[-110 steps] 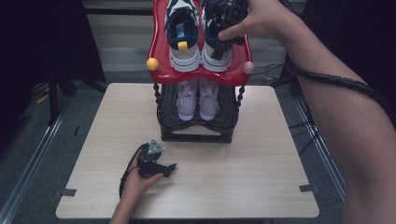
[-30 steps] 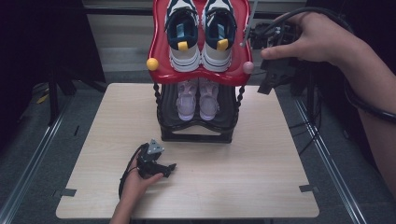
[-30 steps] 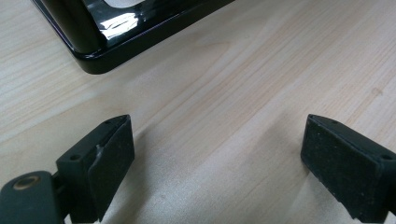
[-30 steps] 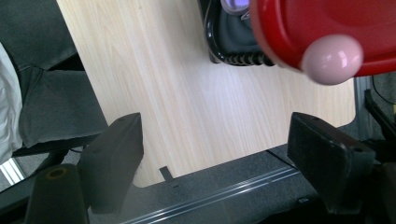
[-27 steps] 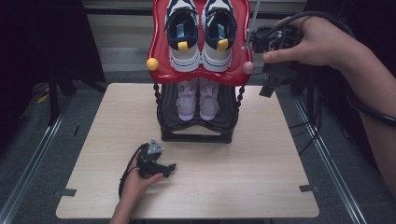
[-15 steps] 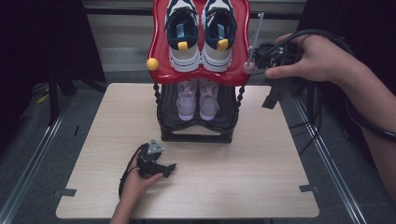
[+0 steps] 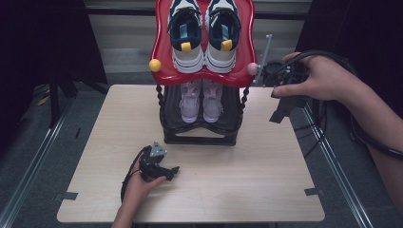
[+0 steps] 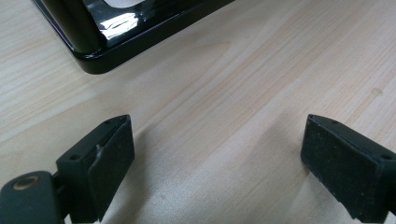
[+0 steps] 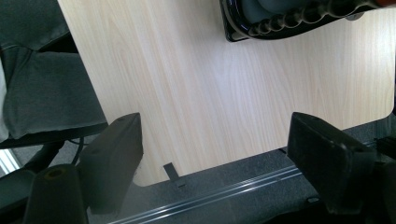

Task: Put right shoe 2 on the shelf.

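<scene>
Left gripper [image 7: 159, 166]: resting on table [image 7: 266, 180] at near left, jaws wide apart, empty. Shoe rack [image 7: 199, 133]: just beyond it, centre; lilac shoes [image 7: 202, 99] on lower tier, navy-and-white sneakers [image 7: 204, 33] on red top tier. Right gripper [image 7: 285, 102]: raised at far right, beside the top tier, jaws spread, holding nothing.

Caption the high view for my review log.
Right tongs held open beside a red shoe rack bearing navy-white sneakers; left tongs rest on the table.
</scene>
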Available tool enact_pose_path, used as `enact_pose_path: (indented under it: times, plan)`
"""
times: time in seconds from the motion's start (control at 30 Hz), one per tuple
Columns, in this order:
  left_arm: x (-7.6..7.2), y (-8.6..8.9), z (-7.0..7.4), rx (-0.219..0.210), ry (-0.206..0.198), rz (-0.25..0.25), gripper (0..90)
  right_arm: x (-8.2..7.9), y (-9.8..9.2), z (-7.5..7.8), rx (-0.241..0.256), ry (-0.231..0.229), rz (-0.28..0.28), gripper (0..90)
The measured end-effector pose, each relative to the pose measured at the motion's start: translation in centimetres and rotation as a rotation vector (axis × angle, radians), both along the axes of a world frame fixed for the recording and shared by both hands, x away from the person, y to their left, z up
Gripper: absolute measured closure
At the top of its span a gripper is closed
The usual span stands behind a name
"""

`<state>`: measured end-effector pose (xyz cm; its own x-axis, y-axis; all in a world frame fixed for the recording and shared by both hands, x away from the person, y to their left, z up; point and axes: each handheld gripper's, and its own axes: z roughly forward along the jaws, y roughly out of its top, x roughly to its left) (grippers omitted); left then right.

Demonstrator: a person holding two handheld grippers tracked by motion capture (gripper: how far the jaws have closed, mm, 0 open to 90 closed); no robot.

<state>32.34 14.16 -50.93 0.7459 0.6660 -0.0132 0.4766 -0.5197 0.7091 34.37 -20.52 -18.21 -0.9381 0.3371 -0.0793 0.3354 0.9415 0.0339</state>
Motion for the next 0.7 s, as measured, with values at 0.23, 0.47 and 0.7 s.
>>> enact_pose_path:
  times: [0.23,0.47,0.7]
  plan:
    - [0.0,0.0,0.0,0.000,0.000,0.000,9.3,-0.4,0.0,-1.9,0.000,0.027,0.014,18.0]
    - [0.0,0.0,0.0,0.000,0.000,0.000,9.3,-0.7,0.1,-3.4,0.020,0.024,0.022,18.1]
    - [0.0,0.0,0.0,-0.004,0.004,0.002,9.3,-0.9,0.1,-4.7,0.033,0.031,0.033,17.6]
